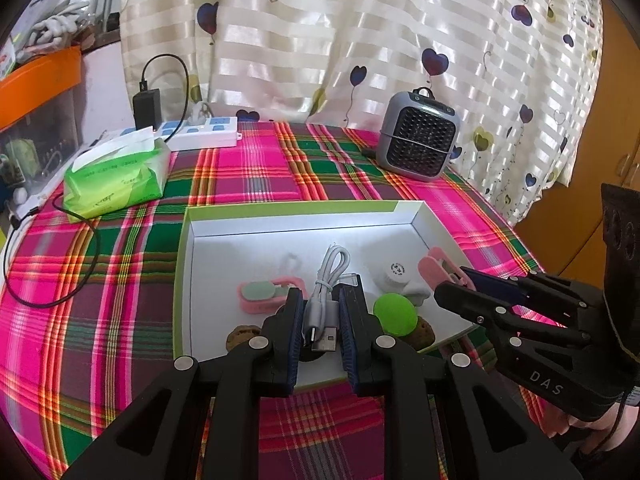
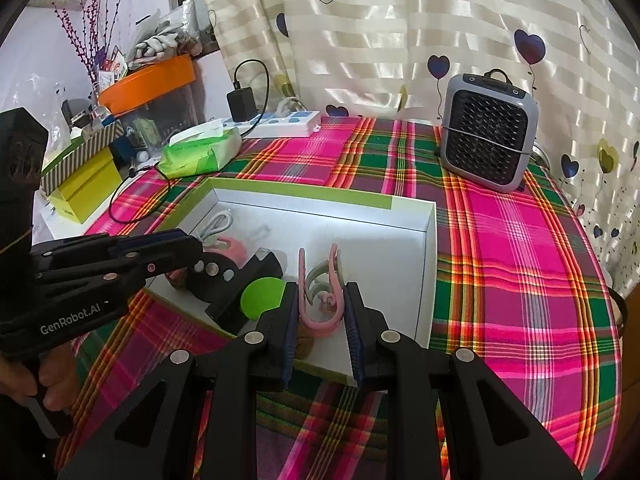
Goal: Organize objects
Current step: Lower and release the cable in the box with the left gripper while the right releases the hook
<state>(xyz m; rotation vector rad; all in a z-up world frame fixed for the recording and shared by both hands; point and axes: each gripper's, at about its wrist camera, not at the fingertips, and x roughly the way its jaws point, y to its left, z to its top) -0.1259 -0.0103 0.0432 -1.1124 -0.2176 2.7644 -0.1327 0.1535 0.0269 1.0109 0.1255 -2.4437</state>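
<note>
**Two grippers over the box**

Both my tools sit over the shallow white cardboard box with green rim (image 1: 288, 210). My left gripper (image 1: 320, 320) has its jaws clamped on the coiled white USB cable (image 1: 326, 288) above the box floor. My right gripper (image 2: 322, 312) pinches the pink plastic hair claw clip (image 2: 320, 300) inside the box's near edge, beside a round green disc (image 2: 262, 296).

Left wrist: we look forward along its fingers, close over the white tray (image 1: 424, 216) | right wrist: same, from the right | shared: tray, plaid tablecloth (image 2: 520, 240), curtain (image 1: 360, 40).
</note>
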